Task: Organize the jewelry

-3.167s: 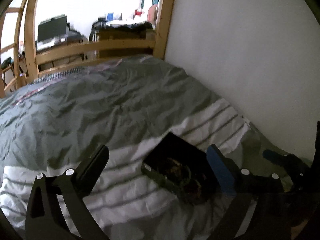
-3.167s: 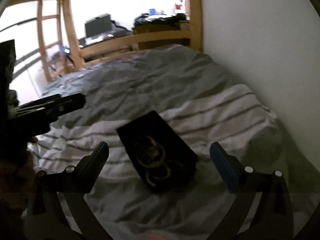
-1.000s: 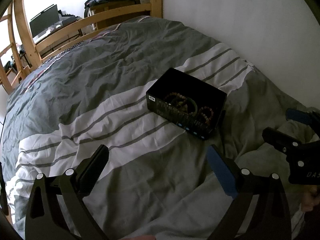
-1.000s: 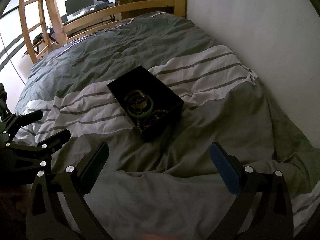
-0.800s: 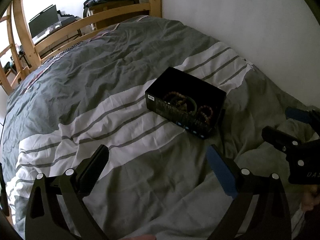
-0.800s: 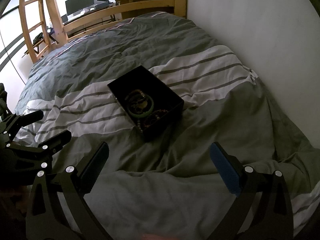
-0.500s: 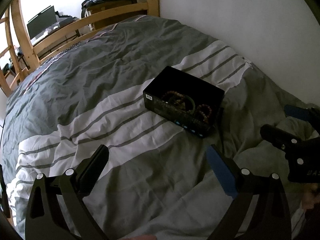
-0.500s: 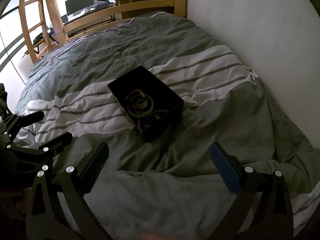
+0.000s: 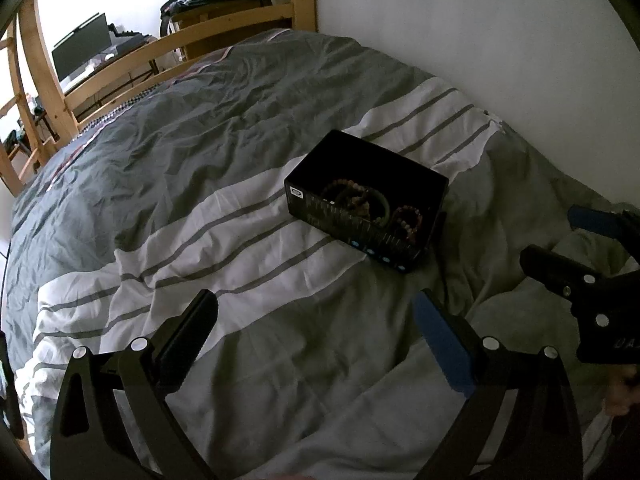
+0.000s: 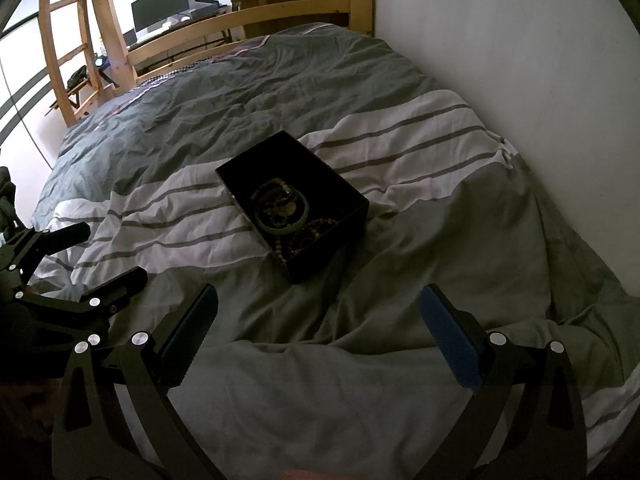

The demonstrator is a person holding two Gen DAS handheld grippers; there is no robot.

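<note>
The left claw (image 9: 314, 326) is held with its fingers spread wide and nothing between them, low over the bed (image 9: 224, 168), in the left wrist view; the black box (image 9: 366, 200) sits toward 12 o'clock of it, well apart, resting on the white striped band of the duvet. Beaded bracelets (image 9: 408, 218) are seen heaped inside the box, so the jewelry lies gathered in one container rather than scattered on the bedding. The right claw (image 9: 560, 252) enters at 3 o'clock, likewise parted and empty. In the right wrist view, the right claw (image 10: 318, 320) is again shown wide apart with no load, the box (image 10: 352, 204) toward 12 o'clock, and a green bangle (image 10: 282, 228) is made out among the beads. The left claw (image 10: 76, 264) appears at 9 o'clock. Such a scene would fit both jewelry already collected and jewelry yet to be sorted out of the box; the spread fingers suit either.
</note>
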